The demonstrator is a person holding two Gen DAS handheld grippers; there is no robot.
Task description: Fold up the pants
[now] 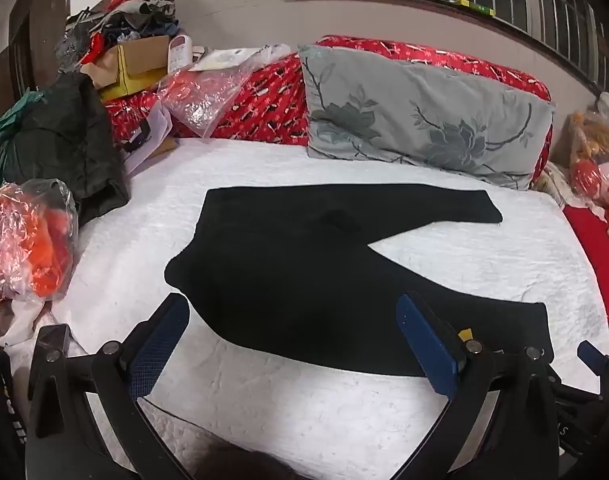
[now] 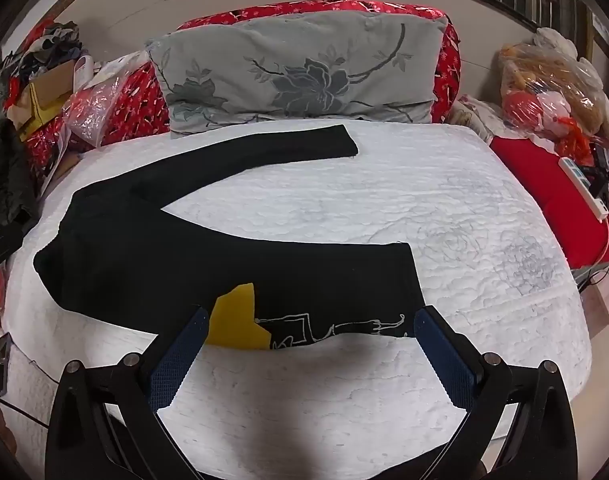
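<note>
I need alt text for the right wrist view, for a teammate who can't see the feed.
Black pants lie flat and unfolded on a white quilted bedspread, legs spread in a V, the near leg showing a yellow patch and white line print. The open right gripper hovers at that leg's hem, holding nothing; a grey floral pillow sits behind.

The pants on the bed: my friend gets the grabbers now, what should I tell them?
Left gripper: open, empty, over the waist end.
Right gripper: open, empty, at the near leg's hem.
Black pants lie flat on the white bed cover, legs spread in a V, far leg towards the grey pillow.
Done: spread out. Left: all the folding.
</note>
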